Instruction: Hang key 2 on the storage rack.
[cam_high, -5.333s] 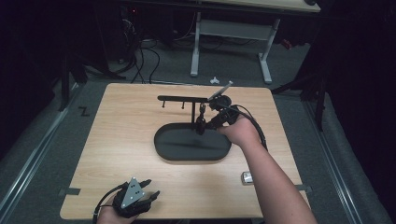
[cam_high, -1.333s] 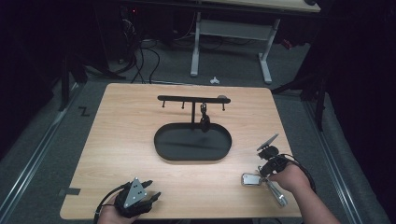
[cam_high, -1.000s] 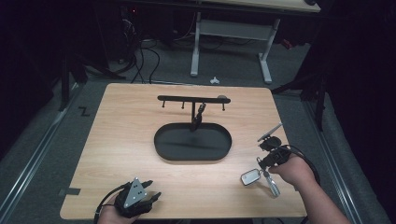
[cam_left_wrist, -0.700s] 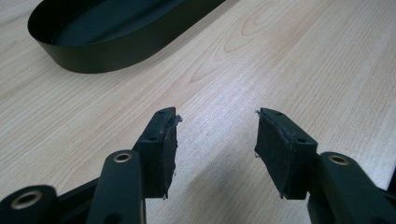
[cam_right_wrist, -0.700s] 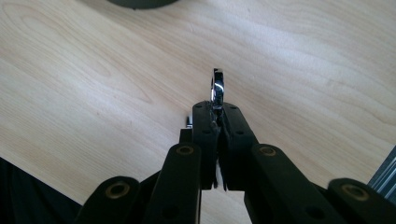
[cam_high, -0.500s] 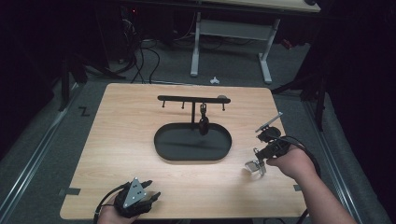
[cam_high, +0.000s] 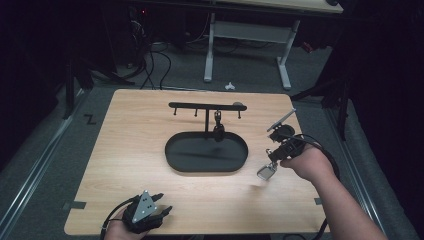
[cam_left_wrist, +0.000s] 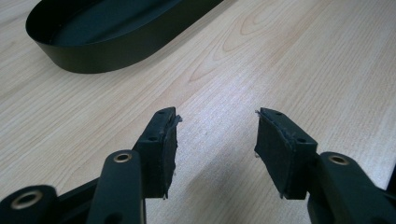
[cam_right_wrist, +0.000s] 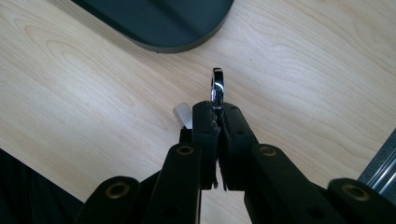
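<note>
My right gripper (cam_high: 272, 161) hovers over the table's right side, just right of the black oval tray (cam_high: 177, 169). It is shut on a small chrome piece (cam_high: 266, 171) that hangs below it, clear of the wood. In the right gripper view the jaws (cam_right_wrist: 218, 112) pinch the chrome ring (cam_right_wrist: 218, 86) edge-on, and a silver tab (cam_right_wrist: 183, 115) shows beside the left finger. A black stand with a hooked crossbar (cam_high: 207, 106) rises from the tray's far edge, and a dark item (cam_high: 218, 128) hangs from it. My left gripper (cam_high: 162, 205) rests at the near left edge, open (cam_left_wrist: 215, 140) and holding nothing.
The wooden table (cam_high: 130, 150) is bare around the tray. The tray's near wall (cam_left_wrist: 116, 44) lies ahead of the left jaws. A cable (cam_high: 320, 147) loops from the right gripper. Beyond the far edge stand a white desk frame (cam_high: 210, 55) and floor cables.
My right gripper has lifted the chrome piece off the table and carried it away from the near edge, toward the tray's right end. The left gripper has not moved.
</note>
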